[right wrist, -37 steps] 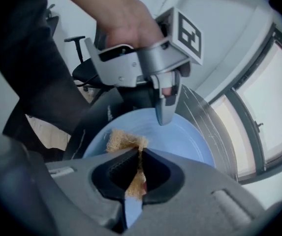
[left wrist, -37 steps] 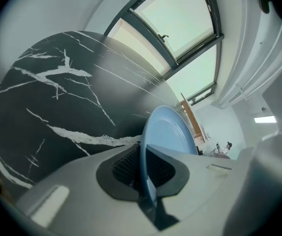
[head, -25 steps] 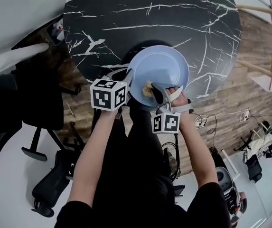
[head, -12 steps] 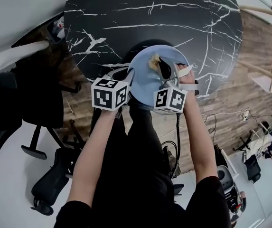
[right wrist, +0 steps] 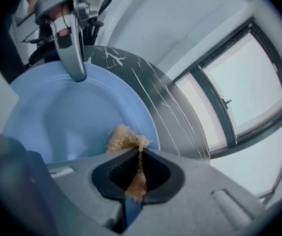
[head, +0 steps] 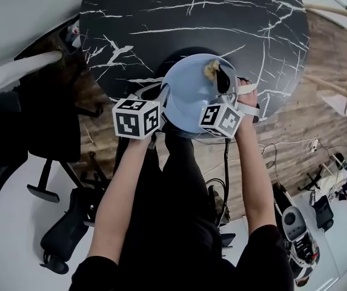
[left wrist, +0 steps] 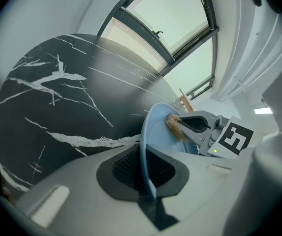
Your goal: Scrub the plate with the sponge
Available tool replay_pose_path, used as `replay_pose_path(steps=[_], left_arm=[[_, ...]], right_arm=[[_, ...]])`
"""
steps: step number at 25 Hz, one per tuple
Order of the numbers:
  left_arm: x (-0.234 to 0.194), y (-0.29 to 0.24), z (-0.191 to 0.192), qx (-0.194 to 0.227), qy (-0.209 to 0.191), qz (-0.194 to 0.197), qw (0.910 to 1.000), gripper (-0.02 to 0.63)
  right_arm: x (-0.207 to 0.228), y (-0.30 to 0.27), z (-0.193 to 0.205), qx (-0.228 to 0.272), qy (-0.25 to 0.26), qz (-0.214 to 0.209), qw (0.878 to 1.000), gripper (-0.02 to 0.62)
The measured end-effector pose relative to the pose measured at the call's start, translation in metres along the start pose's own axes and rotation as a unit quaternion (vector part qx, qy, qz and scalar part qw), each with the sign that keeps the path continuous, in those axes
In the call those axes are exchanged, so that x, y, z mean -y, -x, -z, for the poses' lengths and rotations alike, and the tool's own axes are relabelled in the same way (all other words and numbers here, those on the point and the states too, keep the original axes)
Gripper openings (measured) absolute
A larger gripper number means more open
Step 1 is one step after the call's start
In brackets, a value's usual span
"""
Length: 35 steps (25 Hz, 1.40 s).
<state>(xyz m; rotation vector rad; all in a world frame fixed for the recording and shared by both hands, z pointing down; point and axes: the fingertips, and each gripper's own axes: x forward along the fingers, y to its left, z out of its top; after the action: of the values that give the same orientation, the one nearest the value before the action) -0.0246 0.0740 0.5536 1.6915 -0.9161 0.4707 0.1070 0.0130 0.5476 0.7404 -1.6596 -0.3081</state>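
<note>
A light blue plate [head: 188, 93] is held tilted over the near edge of the black marble table [head: 191, 17]. My left gripper [head: 163, 97] is shut on the plate's left rim [left wrist: 144, 161], and its jaws have just closed a little tighter on it. My right gripper [head: 220, 77] is shut on a tan fibrous sponge [head: 211, 70], which presses on the plate's far right part. In the right gripper view the sponge [right wrist: 127, 139] sticks out between the jaws onto the plate [right wrist: 67, 117], with the left gripper [right wrist: 77, 75] at the opposite rim. The left gripper view shows the sponge [left wrist: 175, 127] on the plate's face.
The round table fills the far half of the head view. A black office chair [head: 16, 132] stands at the left on a wooden floor. Cables and equipment [head: 294, 223] lie at the right. The person's legs are below the plate.
My right gripper has carried the sponge across the plate, from its near edge to its far right part. The left gripper and the plate have stayed put.
</note>
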Motion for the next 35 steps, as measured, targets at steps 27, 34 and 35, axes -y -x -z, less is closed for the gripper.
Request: replay_pose_path(steps=[27,34,35], left_arm=[[0.004,-0.002,0.003,-0.022,-0.047,0.003,0.9987,0.020],[0.005,-0.002,0.003,-0.031,-0.066,0.003,0.9973,0.023],[0.005,-0.002,0.003,-0.031,-0.067,0.003,0.9973,0.023]], right_arm=[[-0.140,0.103,-0.019,0.115,0.058,-0.201,0.971,0.020],[-0.091,0.069,-0.004,0.093,0.029,-0.151,0.984,0.020],[-0.085,0.064,-0.003,0.092,0.029,-0.146,0.985,0.020]])
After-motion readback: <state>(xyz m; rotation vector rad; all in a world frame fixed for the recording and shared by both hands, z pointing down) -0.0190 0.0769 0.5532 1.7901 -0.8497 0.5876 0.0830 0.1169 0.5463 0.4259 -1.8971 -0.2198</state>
